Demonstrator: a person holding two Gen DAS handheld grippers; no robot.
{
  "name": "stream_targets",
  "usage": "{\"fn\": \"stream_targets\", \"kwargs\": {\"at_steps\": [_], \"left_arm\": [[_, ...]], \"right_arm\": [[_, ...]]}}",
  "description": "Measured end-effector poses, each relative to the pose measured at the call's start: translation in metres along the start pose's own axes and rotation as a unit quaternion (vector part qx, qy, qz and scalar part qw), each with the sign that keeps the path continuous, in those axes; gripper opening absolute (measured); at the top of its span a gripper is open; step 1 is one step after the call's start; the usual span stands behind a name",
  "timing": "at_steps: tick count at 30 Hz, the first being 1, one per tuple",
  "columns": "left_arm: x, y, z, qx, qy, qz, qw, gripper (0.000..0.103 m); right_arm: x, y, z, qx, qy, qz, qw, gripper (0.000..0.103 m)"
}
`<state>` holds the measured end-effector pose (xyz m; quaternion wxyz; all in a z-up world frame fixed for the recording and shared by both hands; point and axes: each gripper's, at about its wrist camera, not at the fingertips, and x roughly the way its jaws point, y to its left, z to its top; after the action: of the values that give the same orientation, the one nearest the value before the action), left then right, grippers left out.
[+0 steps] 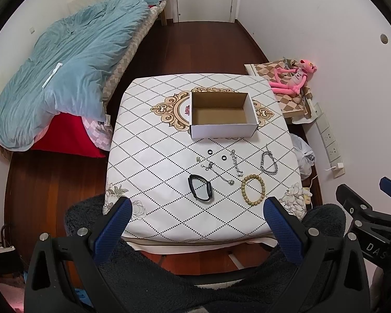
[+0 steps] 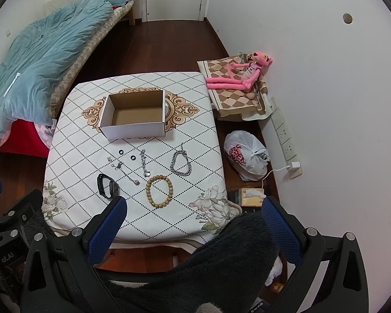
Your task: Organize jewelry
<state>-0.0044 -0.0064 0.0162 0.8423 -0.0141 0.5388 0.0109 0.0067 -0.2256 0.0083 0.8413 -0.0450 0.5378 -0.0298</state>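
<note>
Left gripper (image 1: 196, 210) and right gripper (image 2: 193, 210) hover level, jaws spread wide, empty, short of the surface (image 1: 148, 156). Wooden bead bracelet (image 1: 252, 190) lies flat near the cardboard box (image 1: 221, 114), its long axis pointing boxward.

Matt cardboard box (image 1: 223, 127), shiny metal chain bracelet (image 1: 269, 163), wooden bead bracelet (image 1: 252, 190).

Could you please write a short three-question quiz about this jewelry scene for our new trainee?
1. True or false: the cardboard box already holds jewelry.
2. Which piece lies nearest the table's front edge: A) wooden bead bracelet, B) silver chain bracelet, C) a black ring?
3. Is the left claw or the right claw gripping anything?

Key: 1 false, it is empty; 2 A; 3 neither, both are open and short of the jewelry.
</note>
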Motion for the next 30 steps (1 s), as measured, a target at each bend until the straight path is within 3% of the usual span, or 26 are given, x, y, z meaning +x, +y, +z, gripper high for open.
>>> {"fn": "stream_targets", "kwargs": {"at_steps": [30], "left_arm": [[-0.011, -0.001, 0.000, 0.003, -0.012, -0.001, 0.9999, 0.103]], "right_arm": [[-0.016, -0.003, 0.003, 0.007, -0.013, 0.003, 1.000, 0.103]]}}
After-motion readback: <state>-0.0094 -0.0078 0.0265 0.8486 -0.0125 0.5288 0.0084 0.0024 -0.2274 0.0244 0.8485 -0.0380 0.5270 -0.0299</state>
